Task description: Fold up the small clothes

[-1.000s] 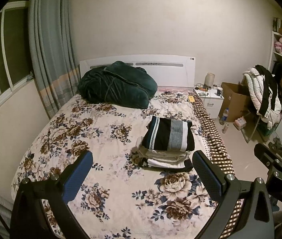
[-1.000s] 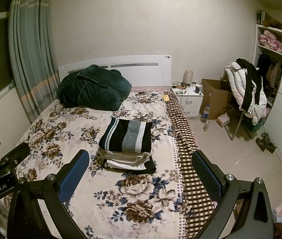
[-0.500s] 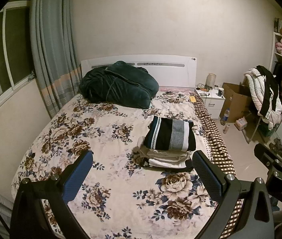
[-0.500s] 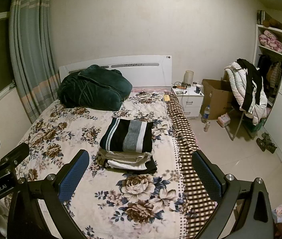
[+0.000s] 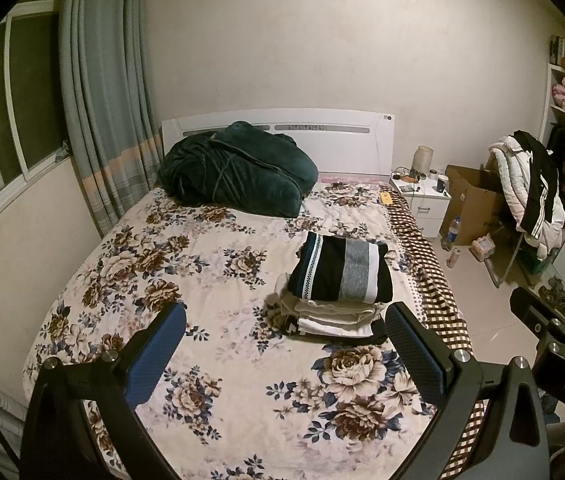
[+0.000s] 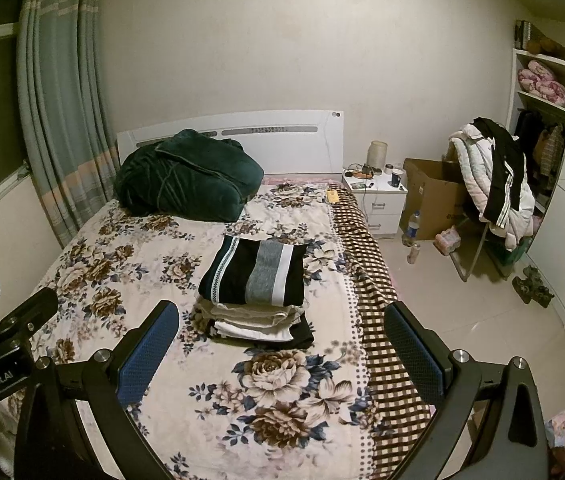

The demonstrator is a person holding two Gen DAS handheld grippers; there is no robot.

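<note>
A stack of folded clothes [image 5: 338,300] lies on the flowered bed [image 5: 210,280], right of its middle. The top piece is black with grey and white stripes [image 6: 256,276]; white and black pieces lie under it. My left gripper [image 5: 282,354] is open and empty, held high above the foot of the bed. My right gripper [image 6: 282,354] is open and empty too, beside it on the right. Each gripper shows at the edge of the other's view: the right one [image 5: 554,332], the left one [image 6: 2,320].
A dark green blanket bundle [image 5: 238,172] sits by the white headboard [image 5: 342,136]. A white nightstand [image 6: 378,204], a cardboard box [image 6: 430,196], bottles and a rack draped with jackets [image 6: 494,184] stand on the floor right of the bed. A curtain [image 5: 102,120] hangs left.
Both grippers have drifted slightly back and up; the view has shifted a little. The stack and the jaws are unchanged.
</note>
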